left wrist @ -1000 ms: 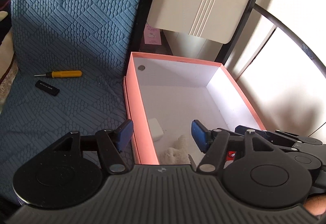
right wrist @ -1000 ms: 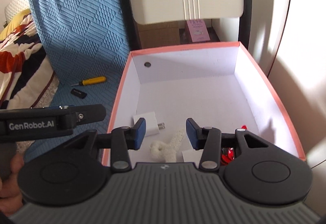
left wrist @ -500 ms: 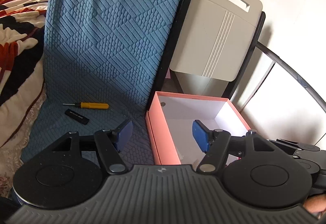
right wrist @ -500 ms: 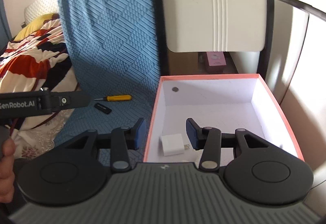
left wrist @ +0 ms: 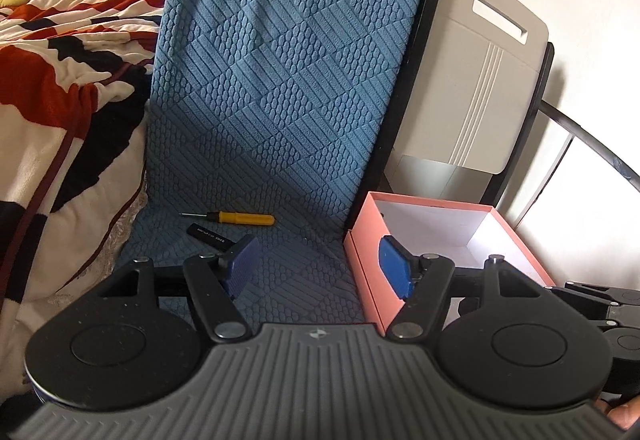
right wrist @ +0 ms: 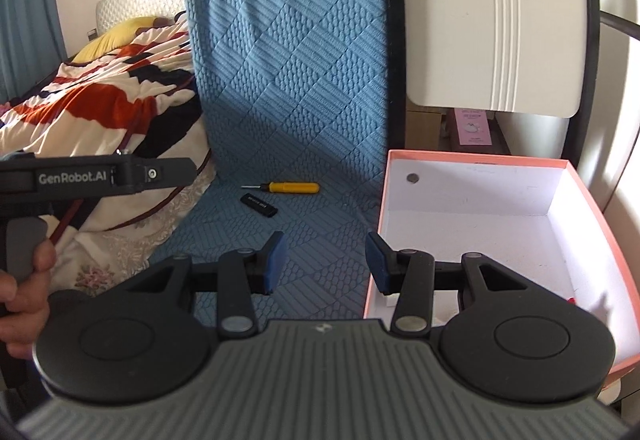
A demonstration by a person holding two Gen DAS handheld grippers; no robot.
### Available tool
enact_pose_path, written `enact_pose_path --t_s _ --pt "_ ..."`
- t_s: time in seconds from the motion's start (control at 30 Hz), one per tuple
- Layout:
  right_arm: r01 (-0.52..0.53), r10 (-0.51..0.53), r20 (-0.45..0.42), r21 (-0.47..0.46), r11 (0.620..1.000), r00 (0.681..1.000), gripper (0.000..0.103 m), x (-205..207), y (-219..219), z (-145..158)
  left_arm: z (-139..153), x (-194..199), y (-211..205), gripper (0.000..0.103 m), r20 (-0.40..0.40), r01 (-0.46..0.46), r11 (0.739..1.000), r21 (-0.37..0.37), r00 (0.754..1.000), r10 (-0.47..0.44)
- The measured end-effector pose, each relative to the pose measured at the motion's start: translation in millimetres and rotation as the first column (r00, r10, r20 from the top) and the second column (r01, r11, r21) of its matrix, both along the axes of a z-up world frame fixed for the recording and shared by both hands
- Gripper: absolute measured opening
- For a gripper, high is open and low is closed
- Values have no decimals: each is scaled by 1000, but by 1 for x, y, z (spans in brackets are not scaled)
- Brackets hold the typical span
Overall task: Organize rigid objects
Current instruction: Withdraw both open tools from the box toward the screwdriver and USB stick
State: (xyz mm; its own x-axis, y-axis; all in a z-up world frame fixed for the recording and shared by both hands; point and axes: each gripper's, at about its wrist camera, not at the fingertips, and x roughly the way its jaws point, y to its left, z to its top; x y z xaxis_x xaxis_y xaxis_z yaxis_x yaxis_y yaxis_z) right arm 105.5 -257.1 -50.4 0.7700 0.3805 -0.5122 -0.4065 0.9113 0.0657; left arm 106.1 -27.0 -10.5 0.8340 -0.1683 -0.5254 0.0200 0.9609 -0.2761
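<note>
A yellow screwdriver point(left wrist: 240, 218) point(right wrist: 289, 187) and a black USB stick point(left wrist: 209, 234) point(right wrist: 259, 205) lie side by side on the blue textured mat point(left wrist: 280, 100) point(right wrist: 288, 80). A pink box with a white inside point(left wrist: 424, 216) point(right wrist: 480, 156) stands to the right of the mat. My left gripper point(left wrist: 320, 272) is open and empty, above the mat at the box's left wall. My right gripper point(right wrist: 326, 262) is open and empty, near the box's left front corner. A red item point(right wrist: 573, 299) shows low inside the box.
A patterned blanket point(left wrist: 60, 80) point(right wrist: 104, 92) lies left of the mat. A white board with a slot handle point(left wrist: 472, 80) point(right wrist: 492, 20) stands behind the box against a black frame. A small pink package point(right wrist: 474, 126) sits behind the box.
Both grippers have pulled back and up out of the box and swung left toward the mat. The box's contents have dropped mostly out of sight. Both stay open.
</note>
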Motion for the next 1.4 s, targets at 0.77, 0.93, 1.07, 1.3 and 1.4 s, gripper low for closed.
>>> enact_pose_path --t_s 0.77,0.93,1.07,1.3,1.4 --pt "-44 43 -84 -8 999 996 47 -15 66 -49 -64 -24 53 72 -30 0 999 -41 1000 -2" --pt "-35 35 -82 -5 999 996 47 -5 72 -54 -76 -10 62 72 -24 -15 999 -45 1000 14" --pt "-29 28 -79 -2 1000 996 47 6 75 -55 -88 6 67 72 -49 -31 999 -42 998 29" --pt "-35 36 -78 10 999 996 47 33 85 -56 -96 29 73 72 -50 -13 998 -63 999 10" --pt "-46 47 -66 8 999 997 47 47 89 -54 -94 34 77 72 -32 -49 997 -54 998 47"
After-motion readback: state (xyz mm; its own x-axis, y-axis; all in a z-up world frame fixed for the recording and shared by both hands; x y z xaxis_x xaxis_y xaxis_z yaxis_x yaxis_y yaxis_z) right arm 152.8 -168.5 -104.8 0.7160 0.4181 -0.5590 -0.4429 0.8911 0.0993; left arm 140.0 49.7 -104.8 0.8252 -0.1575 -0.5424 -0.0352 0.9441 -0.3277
